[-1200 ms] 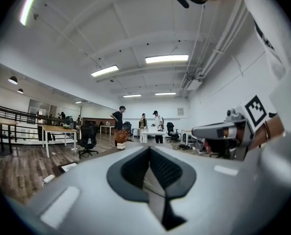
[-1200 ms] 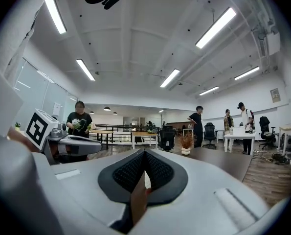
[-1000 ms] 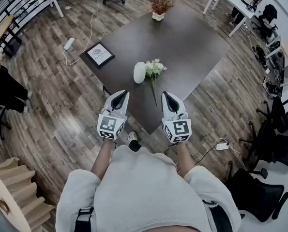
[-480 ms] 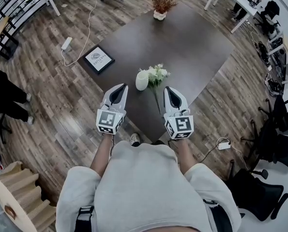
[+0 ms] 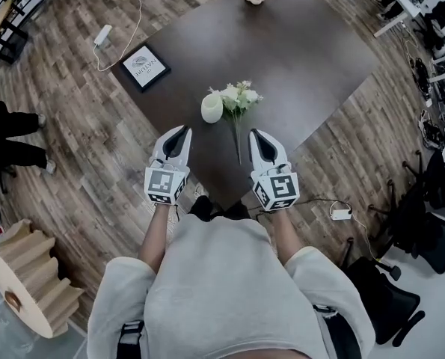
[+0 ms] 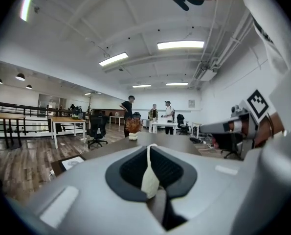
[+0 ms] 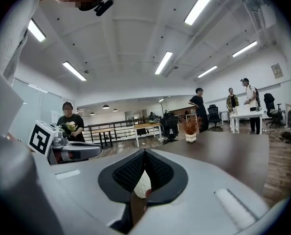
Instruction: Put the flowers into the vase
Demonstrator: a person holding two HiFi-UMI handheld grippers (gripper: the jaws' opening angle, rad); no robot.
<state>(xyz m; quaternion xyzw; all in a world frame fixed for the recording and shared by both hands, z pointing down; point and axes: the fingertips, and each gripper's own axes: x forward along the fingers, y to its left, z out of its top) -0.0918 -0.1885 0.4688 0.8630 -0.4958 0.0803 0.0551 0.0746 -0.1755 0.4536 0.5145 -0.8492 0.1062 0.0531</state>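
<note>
— How do the 2 grippers sit?

— Side by side, well apart, both pointing to the far side. The left gripper (image 5: pixel 182 132) has its jaws pressed together with nothing between them, and the right gripper (image 5: pixel 254 134) is the same.

— And the arms?

— The left forearm (image 5: pixel 155 234) and right forearm (image 5: pixel 283 234) are bare and reach forward.

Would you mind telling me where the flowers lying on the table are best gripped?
Probably the bare stem, not the white blooms. The flowers lie flat with the stem pointing at the person, so the right gripper, nearest it, could come from the person's side, jaws either side.
</note>
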